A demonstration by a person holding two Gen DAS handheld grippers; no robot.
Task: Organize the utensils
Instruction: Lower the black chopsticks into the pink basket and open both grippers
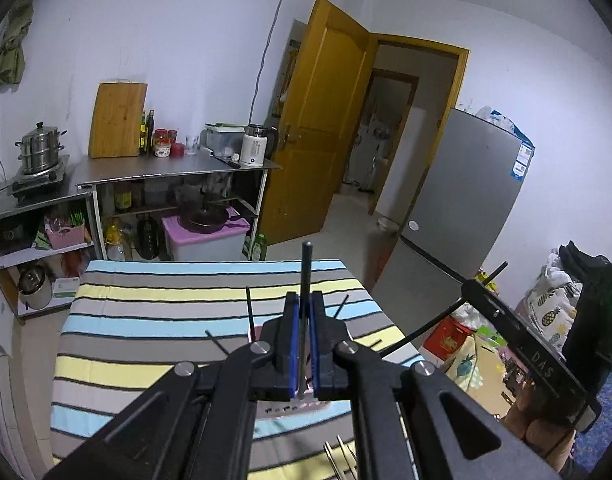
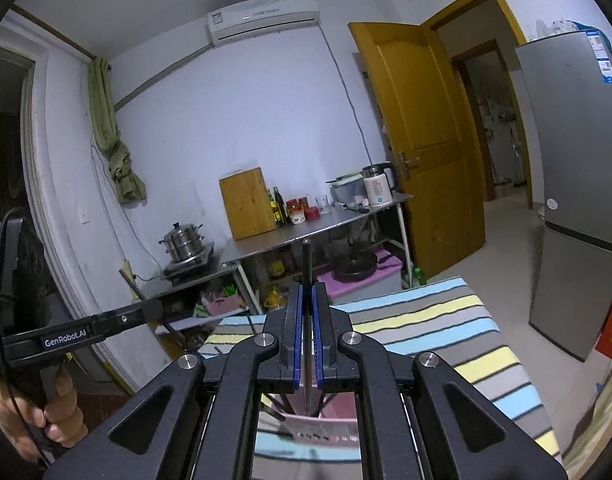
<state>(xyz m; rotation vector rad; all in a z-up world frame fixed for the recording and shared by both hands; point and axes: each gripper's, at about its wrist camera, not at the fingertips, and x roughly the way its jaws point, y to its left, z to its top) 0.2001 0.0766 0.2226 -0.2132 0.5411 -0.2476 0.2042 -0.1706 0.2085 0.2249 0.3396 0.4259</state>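
1. Left claw [image 1: 304, 330]: its blue pads are clamped on one dark chopstick [image 1: 306, 280]. The stick stands nearly upright between them, with its top end well clear of the pads and its lower end running down toward the pink holder [image 1: 283, 410] below.

2. Right claw [image 2: 305, 330]: also closed on a single dark chopstick [image 2: 306, 280], gripped the same way. A long length shows above the pads, and the lower part passes down toward the pink holder [image 2: 326, 428].

3. Pink holder: it sits on the striped cloth [image 1: 153, 320] of the desk, toward the near edge, directly under both claws. A few more dark sticks [image 1: 250, 308] fan out of it, leaning at different angles.

4. Metal prongs [image 1: 340, 456]: they lie at the near edge of the desk, partly hidden by my left claw. I take them for forks but cannot be sure.

5. Handling, as I judge it: each chopstick is thin, stiff and very light, so weight is no worry. The surface looks smooth, so I expect a stick to slip or pivot in the pads if it is held near one end.

6. Where to hold: around the middle of the shaft, square across the flat pads. A stick pinched off-centre would likely swing.

7. Risk: the leaning sticks in the holder could snag a stick as it moves past them, and the holder looks light enough to tip.
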